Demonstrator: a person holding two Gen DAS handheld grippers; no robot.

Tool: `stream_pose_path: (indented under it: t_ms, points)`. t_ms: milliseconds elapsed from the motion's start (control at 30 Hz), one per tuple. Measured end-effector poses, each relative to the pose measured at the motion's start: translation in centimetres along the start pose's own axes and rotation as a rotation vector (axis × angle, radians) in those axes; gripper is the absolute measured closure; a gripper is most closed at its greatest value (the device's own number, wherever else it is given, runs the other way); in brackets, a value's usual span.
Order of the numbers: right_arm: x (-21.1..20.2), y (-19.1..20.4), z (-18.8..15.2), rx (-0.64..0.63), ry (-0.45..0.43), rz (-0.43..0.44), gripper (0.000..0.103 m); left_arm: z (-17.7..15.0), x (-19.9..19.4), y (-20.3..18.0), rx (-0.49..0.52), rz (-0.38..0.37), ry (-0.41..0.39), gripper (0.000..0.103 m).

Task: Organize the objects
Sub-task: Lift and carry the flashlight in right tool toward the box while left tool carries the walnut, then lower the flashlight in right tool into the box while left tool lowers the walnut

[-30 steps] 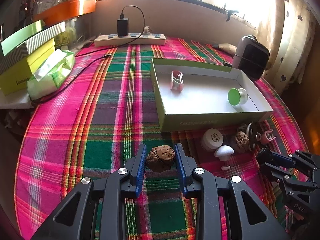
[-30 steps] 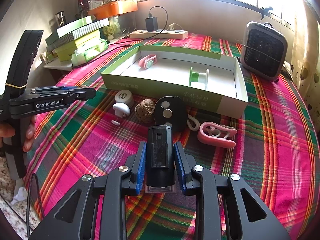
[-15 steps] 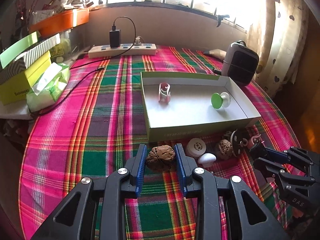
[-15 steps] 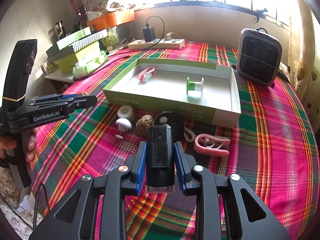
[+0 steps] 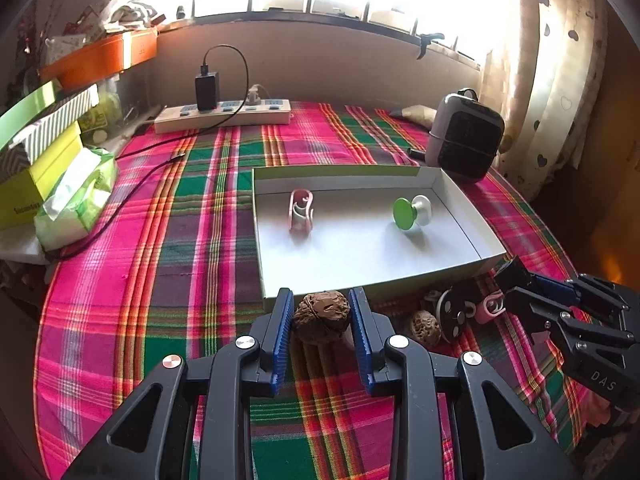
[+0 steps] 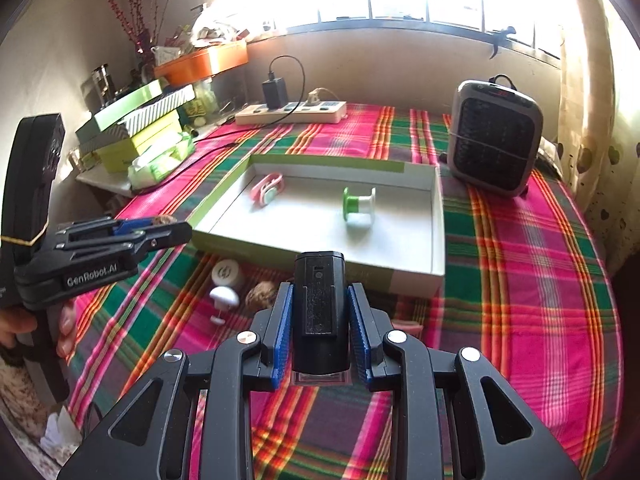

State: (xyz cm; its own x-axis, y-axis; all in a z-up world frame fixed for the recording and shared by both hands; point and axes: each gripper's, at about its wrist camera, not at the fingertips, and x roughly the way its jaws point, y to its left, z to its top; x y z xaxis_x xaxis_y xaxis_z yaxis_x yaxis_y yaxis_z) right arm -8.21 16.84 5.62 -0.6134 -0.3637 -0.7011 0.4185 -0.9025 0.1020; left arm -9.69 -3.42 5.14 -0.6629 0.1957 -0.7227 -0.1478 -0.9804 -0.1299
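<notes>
My left gripper (image 5: 322, 312) is shut on a brown walnut (image 5: 322, 317), held above the plaid cloth just before the near wall of the shallow box (image 5: 360, 280). My right gripper (image 6: 320, 300) is shut on a black block-shaped device (image 6: 319, 308), also raised near the box's front wall (image 6: 280, 254). Inside the box lie a pink clip (image 5: 301, 211) and a green-and-white spool (image 5: 412, 211). On the cloth in front of the box sit a second walnut (image 6: 261, 295), a white cap (image 6: 226, 274), a white mushroom-shaped piece (image 6: 222, 299), a black disc (image 5: 454, 312) and another pink clip (image 5: 489, 307).
A dark heater (image 6: 494, 136) stands at the box's far right. A power strip with a charger (image 5: 222, 118) lies along the back wall. Stacked boxes (image 5: 36, 152) and a tissue pack (image 5: 76, 200) crowd the left edge. A person's hand (image 6: 24, 326) holds the left gripper's handle.
Both grippers have risen with their loads and moved toward the box, so the table looks smaller and farther below. The loose items in front of the box now sit partly behind the fingers.
</notes>
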Motion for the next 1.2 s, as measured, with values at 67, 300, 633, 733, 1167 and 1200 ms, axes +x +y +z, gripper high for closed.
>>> stream_pose_path:
  t_ms: [67, 300, 633, 733, 1167, 1200]
  points:
    - [0.1, -0.3, 0.6, 0.003, -0.002, -0.014, 0.074, 0.3, 0.3, -0.2, 0.004, -0.003, 0.003, 0.077]
    - [1.2, -1.3, 2.9, -0.001, 0.001, -0.065, 0.074, 1.5, 1.5, -0.7, 0.015, -0.016, 0.006, 0.077]
    - [3.9, -3.8, 5.6, 0.033, 0.022, -0.108, 0.074, 3.1, 3.8, -1.0, 0.028, -0.023, 0.023, 0.077]
    - [5.0, -4.6, 6.3, 0.051, 0.032, -0.102, 0.074, 3.5, 4.5, -1.1, 0.026, -0.027, 0.031, 0.077]
    - [9.2, -6.6, 8.1, 0.09, 0.097, -0.088, 0.074, 4.7, 7.3, -1.4, 0.042, -0.024, 0.062, 0.077]
    - [9.5, -6.8, 8.2, 0.094, 0.102, -0.086, 0.074, 4.8, 7.6, -1.5, 0.045, -0.025, 0.066, 0.077]
